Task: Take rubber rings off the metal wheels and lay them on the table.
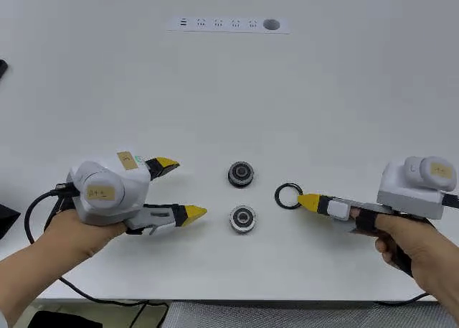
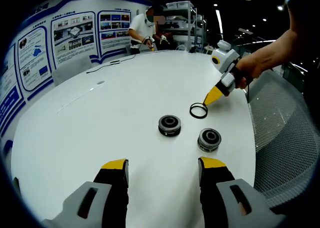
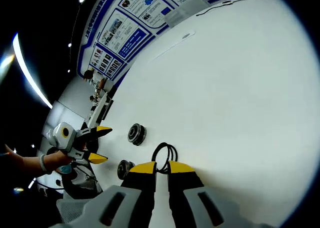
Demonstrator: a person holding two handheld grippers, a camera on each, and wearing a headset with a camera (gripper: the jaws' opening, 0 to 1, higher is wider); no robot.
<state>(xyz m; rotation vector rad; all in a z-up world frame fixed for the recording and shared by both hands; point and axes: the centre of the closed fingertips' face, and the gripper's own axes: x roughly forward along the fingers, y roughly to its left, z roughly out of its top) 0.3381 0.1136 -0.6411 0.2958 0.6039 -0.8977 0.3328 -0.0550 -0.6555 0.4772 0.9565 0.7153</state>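
Two metal wheels lie in the middle of the white table (image 1: 229, 98). The far wheel (image 1: 241, 174) (image 2: 169, 124) (image 3: 136, 133) has a black rim. The near wheel (image 1: 243, 219) (image 2: 209, 139) (image 3: 125, 169) looks greyer. A loose black rubber ring (image 1: 288, 196) (image 2: 198, 110) (image 3: 165, 153) lies flat to their right. My right gripper (image 1: 307, 201) (image 3: 161, 168) has its yellow tips closed on the ring's near edge, low over the table. My left gripper (image 1: 181, 188) (image 2: 164, 165) stands open left of the wheels, with nothing between its jaws.
A white power strip (image 1: 229, 24) lies at the table's far edge. A black cable (image 1: 39, 202) trails from the left gripper toward the front edge. A person (image 2: 142, 26) stands beyond the table's far end. Metal mesh flooring (image 2: 285, 138) runs along the table's side.
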